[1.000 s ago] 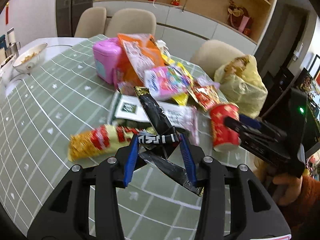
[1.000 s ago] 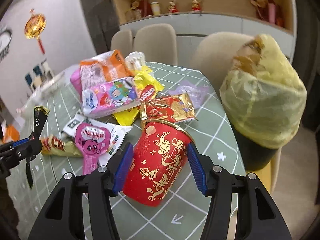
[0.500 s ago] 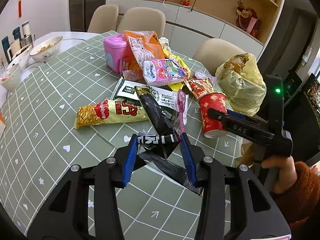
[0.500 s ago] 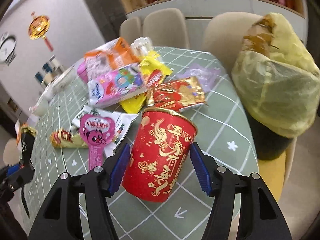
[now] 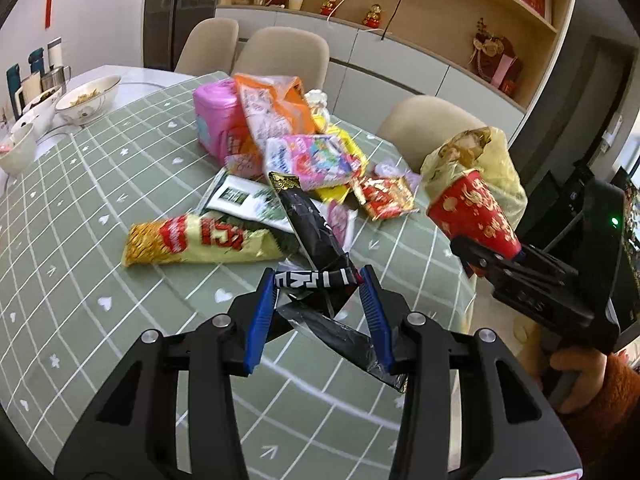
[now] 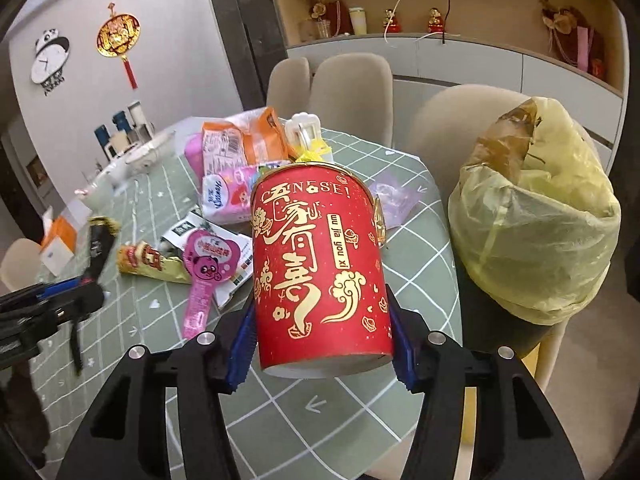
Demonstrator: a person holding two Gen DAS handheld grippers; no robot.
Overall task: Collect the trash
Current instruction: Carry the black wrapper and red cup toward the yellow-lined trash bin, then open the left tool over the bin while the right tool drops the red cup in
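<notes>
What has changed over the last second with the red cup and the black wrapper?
The right gripper, clamped on the red paper cup with gold print, has lifted it off the green checked tablecloth and swung it toward the yellow-lined trash bin. The left gripper keeps its hold on the black foil wrapper, raised. The wrapper pile is unmoved.

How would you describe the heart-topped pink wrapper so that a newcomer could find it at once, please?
On the green checked tablecloth, look left of the red paper cup held in the right gripper. The pink wrapper lies there on a white packet. Only it has a heart-shaped top with a cartoon face and a long narrow tail.
</notes>
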